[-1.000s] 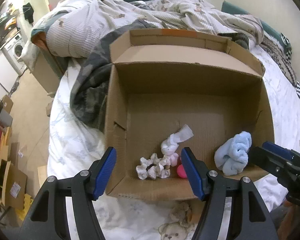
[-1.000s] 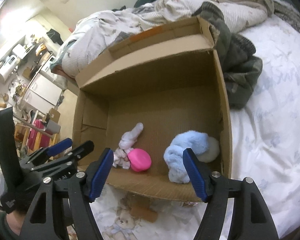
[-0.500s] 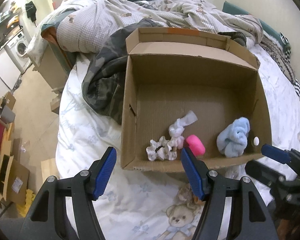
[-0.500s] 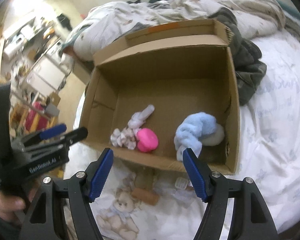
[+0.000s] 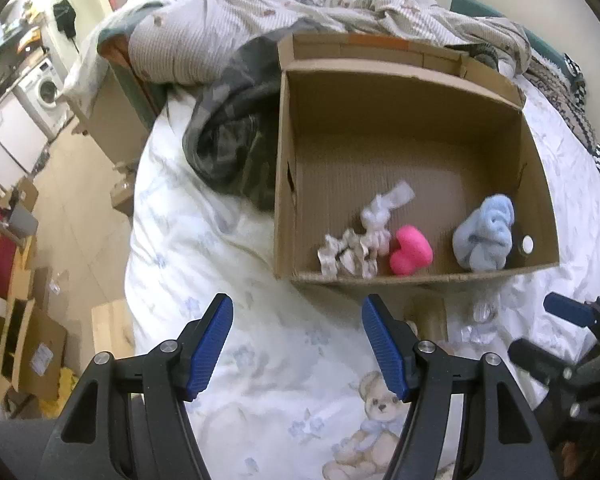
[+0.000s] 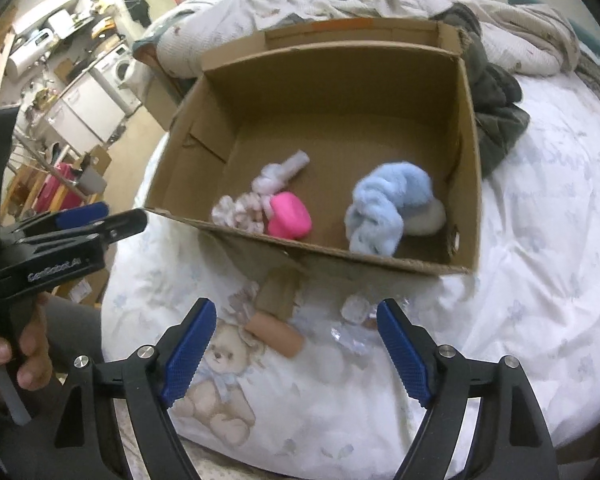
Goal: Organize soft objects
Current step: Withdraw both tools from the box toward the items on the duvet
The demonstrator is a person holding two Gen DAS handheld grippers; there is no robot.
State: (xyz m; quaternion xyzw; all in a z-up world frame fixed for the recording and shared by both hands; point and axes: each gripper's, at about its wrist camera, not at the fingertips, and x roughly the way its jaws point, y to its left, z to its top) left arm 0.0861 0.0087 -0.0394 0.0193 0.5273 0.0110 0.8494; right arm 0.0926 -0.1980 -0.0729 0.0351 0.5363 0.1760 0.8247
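An open cardboard box [image 5: 380, 72] [image 6: 470, 128] sits on the bed. Inside near its front wall lie a white scrunchie [image 5: 346, 254] [image 6: 236, 212], a knotted white cloth [image 5: 384, 210] [image 6: 280, 172], a pink soft piece [image 5: 410, 250] [image 6: 290, 216], a light blue fluffy cloth [image 5: 484, 236] [image 6: 384, 204] and a white round piece [image 6: 430, 216]. My left gripper [image 5: 296, 344] is open and empty, held back from the box over the sheet. My right gripper [image 6: 296, 348] is open and empty too, in front of the box.
On the sheet before the box lie a tan cylinder [image 6: 274, 334], a cardboard flap [image 6: 278, 290] and clear crumpled plastic [image 6: 354, 320]. A camouflage garment [image 5: 228, 148] lies left of the box, a rumpled duvet [image 5: 228, 36] behind. The floor and furniture are at left.
Both grippers have pulled back from the box toward the bed's front edge. The blue cloth, earlier at my right gripper's fingertips, lies free in the box.
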